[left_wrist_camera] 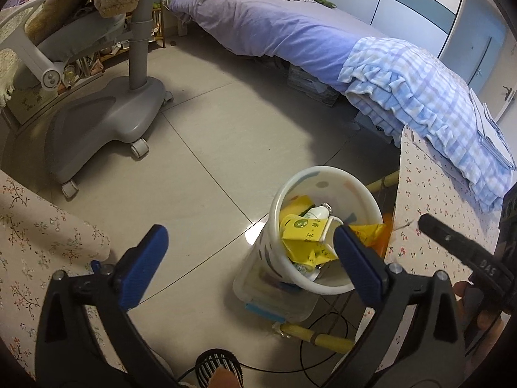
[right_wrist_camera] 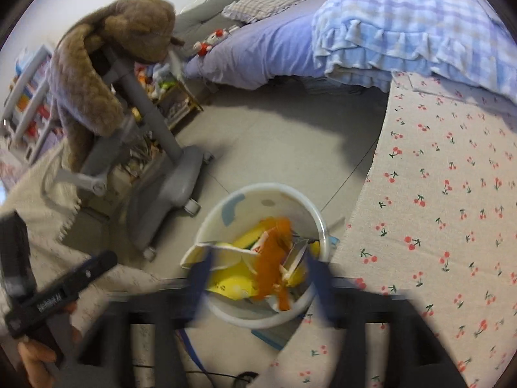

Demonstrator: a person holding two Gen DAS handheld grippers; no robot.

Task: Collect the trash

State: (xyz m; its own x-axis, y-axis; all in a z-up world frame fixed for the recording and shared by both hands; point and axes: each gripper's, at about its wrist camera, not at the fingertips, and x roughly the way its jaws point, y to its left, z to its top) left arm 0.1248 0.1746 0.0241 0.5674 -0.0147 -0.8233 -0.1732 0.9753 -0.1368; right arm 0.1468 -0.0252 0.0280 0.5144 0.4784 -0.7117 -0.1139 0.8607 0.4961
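A white trash bin (left_wrist_camera: 310,172) (right_wrist_camera: 268,189) stands on the tiled floor beside a table. It holds yellow packets (left_wrist_camera: 303,230) (right_wrist_camera: 232,283), a white tube (left_wrist_camera: 318,213) and an orange wrapper (left_wrist_camera: 384,230) (right_wrist_camera: 274,258). My left gripper (left_wrist_camera: 252,263) is open above the floor and the bin's left side, its right finger in front of the rim, with nothing held. My right gripper (right_wrist_camera: 260,278), blurred, hovers open over the bin's mouth. The orange wrapper lies loose between its fingers, and the pads do not press on it.
A table under cherry-print cloth (left_wrist_camera: 436,226) (right_wrist_camera: 452,194) borders the bin on the right. A grey chair base on casters (left_wrist_camera: 106,123) (right_wrist_camera: 164,190) stands to the left, a purple bed (left_wrist_camera: 274,26) behind. Cables and a yellow bar (left_wrist_camera: 326,339) lie by the bin's foot. Floral cloth (left_wrist_camera: 32,242) at left.
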